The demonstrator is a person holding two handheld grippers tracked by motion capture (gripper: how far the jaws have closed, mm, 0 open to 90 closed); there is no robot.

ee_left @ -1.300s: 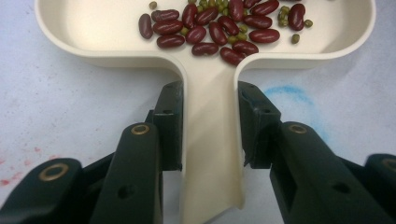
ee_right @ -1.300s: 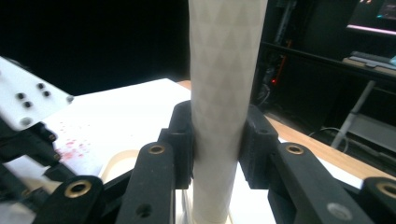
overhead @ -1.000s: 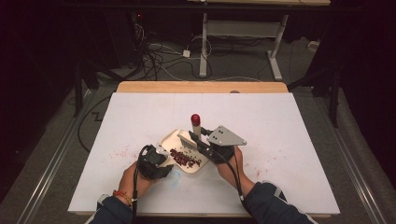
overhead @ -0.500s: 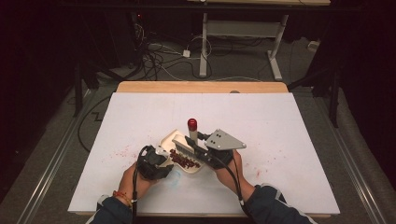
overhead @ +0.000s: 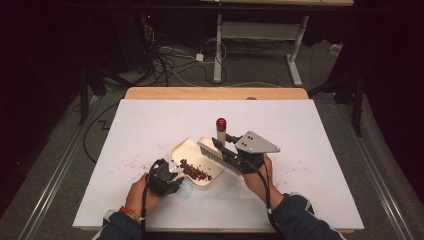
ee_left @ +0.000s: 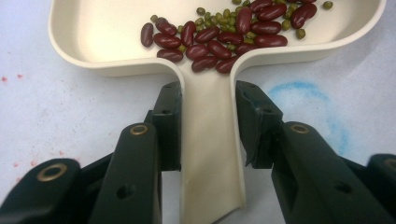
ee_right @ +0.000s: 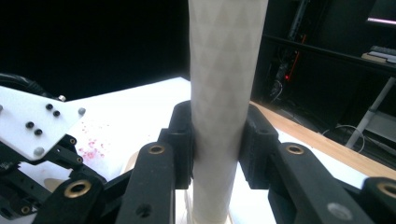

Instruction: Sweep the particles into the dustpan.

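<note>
Here the left gripper (ee_left: 205,121) clamps the handle of the dustpan (ee_left: 93,42), which rests on the table (overhead: 150,120) holding loose beans (ee_left: 219,37). The right gripper (ee_right: 217,140) clenches the brush (overhead: 220,155) handle. Both look light and stiff; keep the pan level, or the beans roll out.

**Black grippers, dark sleeves**

Two black two-jaw grippers are seen. The left gripper (ee_left: 208,126) is fitted with brass-ringed bolt holes and squared pads. A grey three-cornered plate (overhead: 256,143), dotted with dark screws, is carried on the right gripper (ee_right: 217,149). Black cables are trailed along both forearms. Dark blue sleeves (overhead: 300,220) are worn, and an orange wristband (overhead: 128,212).
</note>
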